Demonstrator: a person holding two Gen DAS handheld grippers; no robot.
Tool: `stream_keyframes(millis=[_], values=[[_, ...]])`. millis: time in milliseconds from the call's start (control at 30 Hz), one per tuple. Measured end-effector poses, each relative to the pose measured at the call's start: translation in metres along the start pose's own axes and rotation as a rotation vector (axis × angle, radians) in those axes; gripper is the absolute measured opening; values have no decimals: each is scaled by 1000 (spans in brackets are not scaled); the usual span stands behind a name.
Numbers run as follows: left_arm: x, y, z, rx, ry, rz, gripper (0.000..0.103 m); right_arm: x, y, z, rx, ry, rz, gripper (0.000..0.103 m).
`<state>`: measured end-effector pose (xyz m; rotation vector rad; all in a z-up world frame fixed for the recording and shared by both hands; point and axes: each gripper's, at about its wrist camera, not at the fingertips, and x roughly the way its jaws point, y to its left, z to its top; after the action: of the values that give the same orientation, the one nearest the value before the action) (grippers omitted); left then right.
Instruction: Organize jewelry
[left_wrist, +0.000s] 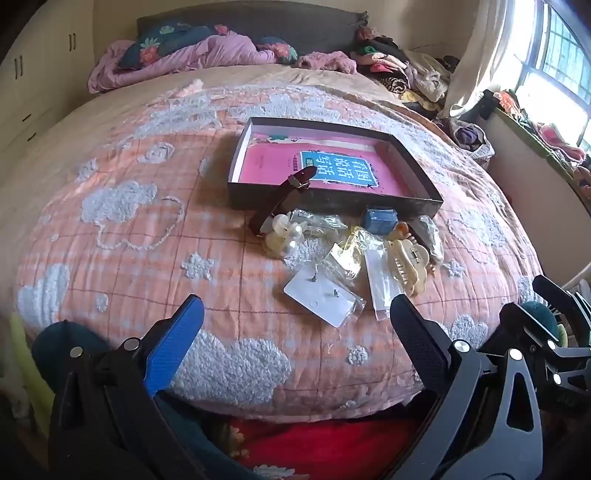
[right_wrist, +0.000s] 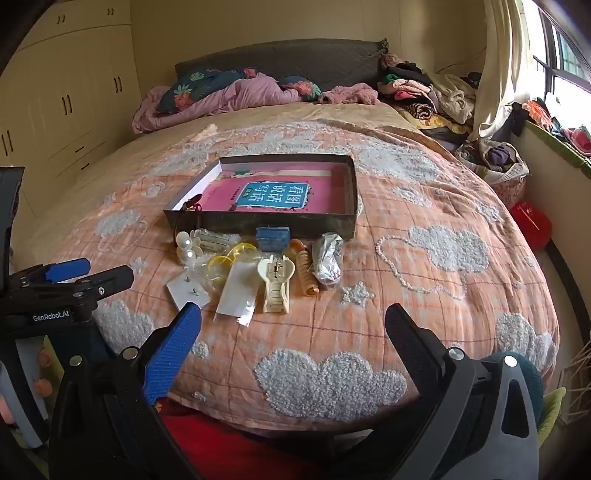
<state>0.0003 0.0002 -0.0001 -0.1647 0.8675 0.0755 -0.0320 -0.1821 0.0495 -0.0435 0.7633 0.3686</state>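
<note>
A shallow dark box (left_wrist: 332, 205) (right_wrist: 258, 223) with a pink book inside lies on the bed. A brown watch strap (left_wrist: 282, 194) leans over its near left edge. In front lie a pearl clip (left_wrist: 282, 236), a white earring card (left_wrist: 317, 297) (right_wrist: 186, 291), clear packets (left_wrist: 380, 284) (right_wrist: 236, 291), a cream claw clip (left_wrist: 408, 264) (right_wrist: 275, 286), a blue box (left_wrist: 378, 219) (right_wrist: 272, 236), an orange clip (right_wrist: 304, 273) and a silver pouch (right_wrist: 327, 258). My left gripper (left_wrist: 295, 317) is open and empty, near the card. My right gripper (right_wrist: 291, 325) is open and empty, short of the pile.
The bed has an orange checked quilt with white clouds (right_wrist: 328, 384). Purple bedding and pillows (right_wrist: 221, 92) lie at the head. Piled clothes (right_wrist: 424, 92) and a window sill stand at the right. A wardrobe (right_wrist: 66, 92) stands at the left. A red object (right_wrist: 532, 221) sits beside the bed.
</note>
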Motion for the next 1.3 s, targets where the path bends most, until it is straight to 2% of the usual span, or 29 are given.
stream_keyframes(millis=[1300], values=[[-7,-4,4,12,-24,13,95,-6,4,4,-9,-9,17,99]])
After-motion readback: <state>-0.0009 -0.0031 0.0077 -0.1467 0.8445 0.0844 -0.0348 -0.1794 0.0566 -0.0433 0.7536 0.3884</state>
